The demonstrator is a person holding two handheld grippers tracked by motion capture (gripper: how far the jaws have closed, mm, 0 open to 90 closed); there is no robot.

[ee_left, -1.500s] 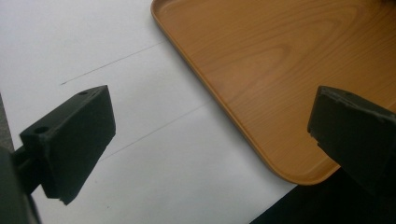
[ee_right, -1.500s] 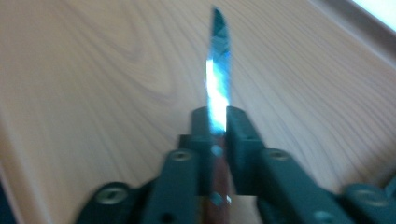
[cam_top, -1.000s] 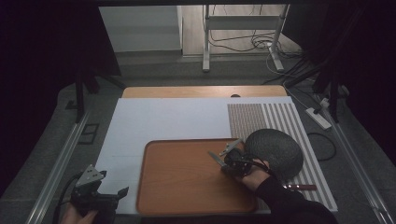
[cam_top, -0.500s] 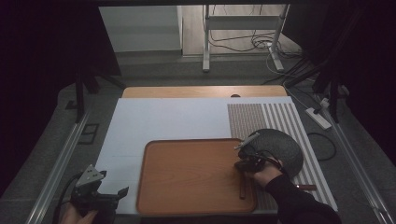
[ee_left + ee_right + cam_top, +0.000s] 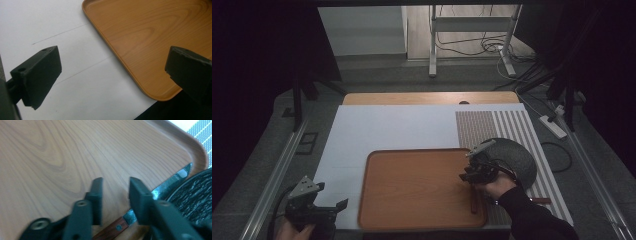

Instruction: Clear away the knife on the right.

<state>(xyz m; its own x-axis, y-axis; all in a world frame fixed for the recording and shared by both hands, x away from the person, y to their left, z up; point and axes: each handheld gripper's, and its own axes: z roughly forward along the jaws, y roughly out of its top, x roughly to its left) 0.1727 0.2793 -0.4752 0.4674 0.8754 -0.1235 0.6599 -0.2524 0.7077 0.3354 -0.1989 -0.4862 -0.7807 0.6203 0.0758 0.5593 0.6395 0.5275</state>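
A knife with a brown wooden handle lies along the right side of the wooden tray. In the right gripper view its blade points at the tray's corner, right beside a dark round plate. My right gripper hovers just over the knife, open by a narrow gap with nothing between its jaws. The plate sits at the tray's right edge. My left gripper is at the table's front left, wide open above the white sheet next to the tray's corner.
A white sheet covers most of the table, with a striped mat on its right. A brown handle lies on the mat near the front right. A power strip and cables are on the floor.
My right gripper let go of the knife, which now lies on the tray, and shifted slightly right toward the plate. The left gripper has stayed put.
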